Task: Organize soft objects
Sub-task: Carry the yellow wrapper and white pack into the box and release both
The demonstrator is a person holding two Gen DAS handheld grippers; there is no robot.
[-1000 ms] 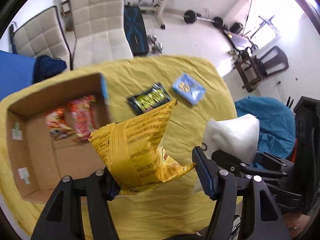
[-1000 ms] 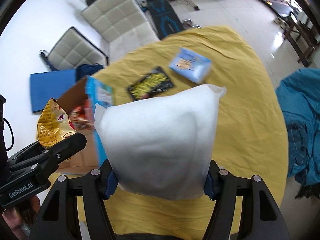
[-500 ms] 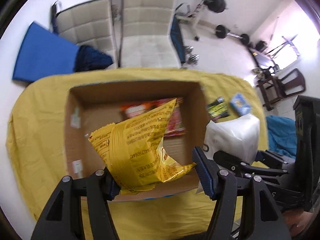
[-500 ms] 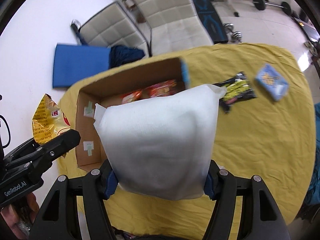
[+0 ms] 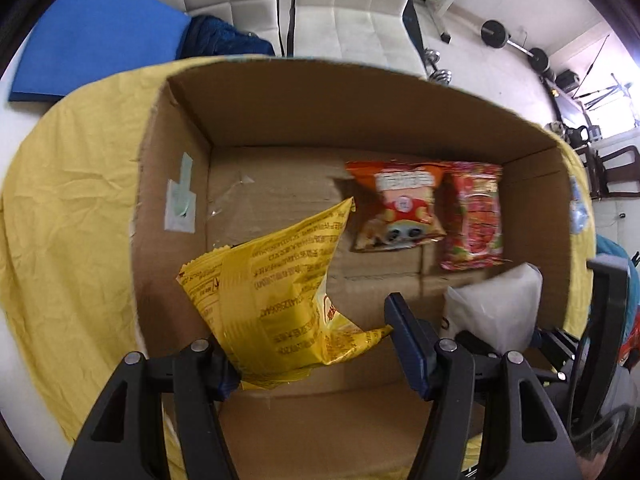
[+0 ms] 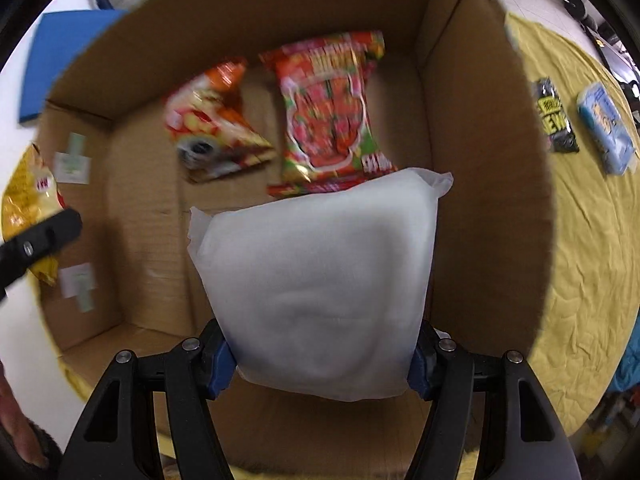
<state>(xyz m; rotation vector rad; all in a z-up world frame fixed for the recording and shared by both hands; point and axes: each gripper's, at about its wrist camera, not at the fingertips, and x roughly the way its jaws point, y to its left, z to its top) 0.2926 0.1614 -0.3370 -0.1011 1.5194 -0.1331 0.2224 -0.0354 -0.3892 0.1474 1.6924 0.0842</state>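
My left gripper [image 5: 316,344] is shut on a yellow snack bag [image 5: 276,292] and holds it over the open cardboard box [image 5: 360,108]. My right gripper [image 6: 318,354] is shut on a white soft pack [image 6: 320,280] and holds it inside the box [image 6: 480,160], near its right wall. The white pack also shows in the left wrist view [image 5: 492,308]. An orange snack bag [image 5: 400,204] and a red snack bag [image 5: 474,216] lie on the box floor at the far right. In the right wrist view the yellow bag [image 6: 24,196] hangs at the left.
The box stands on a table under a yellow cloth [image 5: 68,208]. A black-and-yellow packet [image 6: 556,116] and a light blue packet [image 6: 608,132] lie on the cloth right of the box. White chairs [image 5: 340,4] and a blue mat [image 5: 92,36] stand beyond the table.
Both grippers have moved left and down, from above the cloth to over and into the box, each still holding its pack. The box now fills both views.
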